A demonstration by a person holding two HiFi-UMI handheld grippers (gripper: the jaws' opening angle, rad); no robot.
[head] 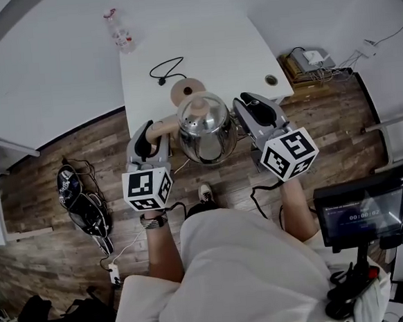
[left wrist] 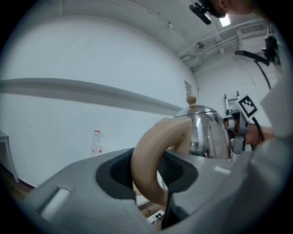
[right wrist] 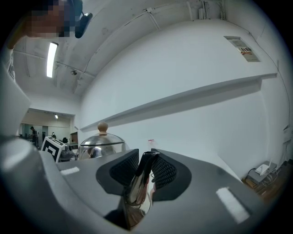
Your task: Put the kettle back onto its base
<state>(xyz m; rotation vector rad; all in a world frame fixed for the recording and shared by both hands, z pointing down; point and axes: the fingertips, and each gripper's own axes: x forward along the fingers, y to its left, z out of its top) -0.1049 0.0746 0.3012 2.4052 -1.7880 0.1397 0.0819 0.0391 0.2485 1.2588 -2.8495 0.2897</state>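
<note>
The carrying step is in hand. The stainless-steel kettle (head: 206, 130) hangs in the air between the two grippers, over the near edge of the white worktop (head: 241, 53), and is not yet on its base.

The left gripper (head: 155, 134) has its jaws closed on the kettle's tan looped handle (left wrist: 149, 155), which fills the gap between the ribbed pads. The right gripper (head: 247, 111) has its jaws closed on the polished spout (right wrist: 139, 183), with the pads pressing it from both sides. The wooden-knobbed lid (head: 199, 108) sits on top, and the kettle looks upright.

In the head view the round tan base (head: 182, 90) lies on the worktop at 12 o'clock from the kettle, just beyond it and partly covered by it. Its black cord (head: 166, 70) loops away at 12 o'clock, and a plastic bottle (head: 120, 32) stands well apart at 11 o'clock.

The next move, as I judge it, calls for both grippers to carry the kettle toward 12 o'clock together, keep it level, centre it over the base and lower it straight down. Only then should the jaws let go.
</note>
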